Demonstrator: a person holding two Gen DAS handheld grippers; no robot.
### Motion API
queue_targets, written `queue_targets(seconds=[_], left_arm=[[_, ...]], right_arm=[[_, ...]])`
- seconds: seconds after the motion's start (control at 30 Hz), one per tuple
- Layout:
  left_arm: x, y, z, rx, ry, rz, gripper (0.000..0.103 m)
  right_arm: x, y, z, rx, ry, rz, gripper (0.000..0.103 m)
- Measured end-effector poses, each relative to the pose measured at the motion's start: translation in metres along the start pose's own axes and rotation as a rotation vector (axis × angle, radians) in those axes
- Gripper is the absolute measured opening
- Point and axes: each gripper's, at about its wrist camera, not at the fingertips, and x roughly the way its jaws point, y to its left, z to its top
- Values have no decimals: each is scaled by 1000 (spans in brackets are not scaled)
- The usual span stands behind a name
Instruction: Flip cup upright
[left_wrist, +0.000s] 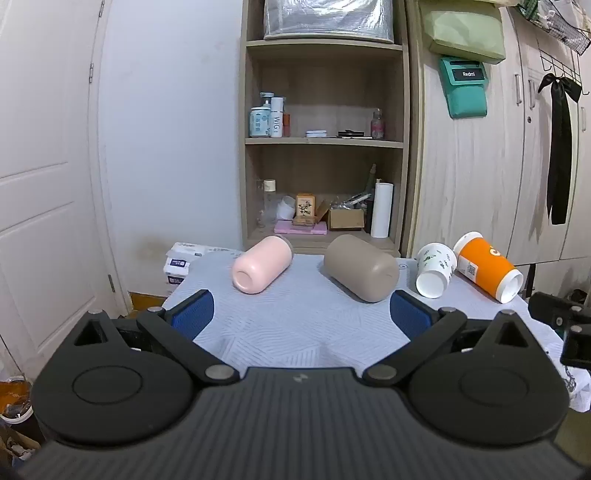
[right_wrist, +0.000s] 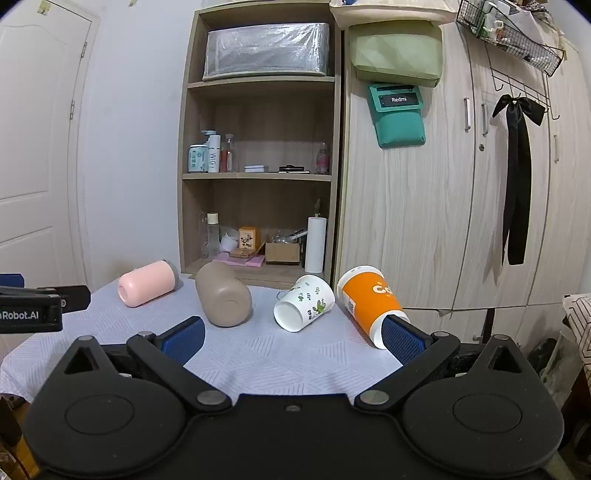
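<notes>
The left gripper (left_wrist: 301, 314) had its blue-padded fingers (left_wrist: 194, 314) spread wide with nothing between them. Just beyond the tips, on the cloth-covered table (left_wrist: 295, 332), lay the pink cup (left_wrist: 261, 264) ahead of the left finger and the taupe cup (left_wrist: 362, 267) ahead of the right finger, both on their sides.

The right gripper (right_wrist: 291, 338) was likewise spread and empty. The orange paper cup (right_wrist: 365, 299) lay on its side just beside its right finger, its rim partly hidden behind the pad; the white leaf-print cup (right_wrist: 304, 308) lay beyond the gap, mouth toward the camera.

No cup was upright yet. To do the grasp well, I judge each gripper should straddle a cup's body across its width, close gently since paper walls would crush, then rotate the base down onto the cloth.
</notes>
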Motion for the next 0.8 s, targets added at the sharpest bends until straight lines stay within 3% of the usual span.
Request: queue_targets(seconds=[0.8], left_arm=[[6, 12, -6, -1, 22, -2, 103]], right_arm=[[1, 4, 2, -18, -20, -22, 103]])
